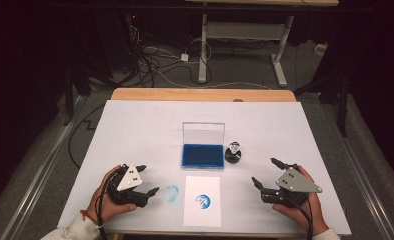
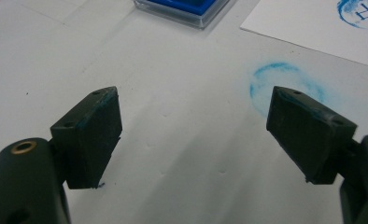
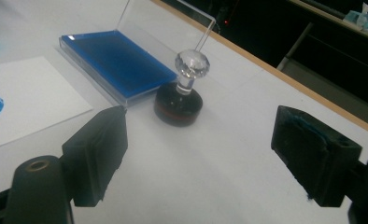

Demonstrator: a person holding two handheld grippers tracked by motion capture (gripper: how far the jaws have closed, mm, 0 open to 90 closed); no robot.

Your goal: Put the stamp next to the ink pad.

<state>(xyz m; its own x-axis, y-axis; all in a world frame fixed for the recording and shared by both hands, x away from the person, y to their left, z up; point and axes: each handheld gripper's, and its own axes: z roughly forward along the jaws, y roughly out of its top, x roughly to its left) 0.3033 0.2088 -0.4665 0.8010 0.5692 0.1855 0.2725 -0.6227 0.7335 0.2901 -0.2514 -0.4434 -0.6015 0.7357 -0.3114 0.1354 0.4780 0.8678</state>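
A blue ink pad (image 1: 202, 155) (image 3: 119, 60) lies in an open clear case at the table's middle, its lid upright behind it. Right of it stands a round dark stamp (image 1: 233, 152) (image 3: 179, 106) with a faceted crystal knob. A white paper sheet (image 1: 202, 200) (image 3: 23, 100) near the front edge carries a blue round print (image 1: 203, 201). A blue ink smear (image 1: 171, 193) (image 2: 280, 84) marks the table left of the sheet. My left gripper (image 1: 147, 178) (image 2: 194, 135) rests open at the front left, by the smear. My right gripper (image 1: 269, 172) (image 3: 201, 154) rests open at the front right, short of the stamp.
The white table cover (image 1: 135, 130) ends at a wooden strip (image 1: 200, 94) at the far edge. Beyond it stand a desk frame (image 1: 245, 45) and cables (image 1: 155, 60) on the floor. A person's hands hold both grippers at the front edge.
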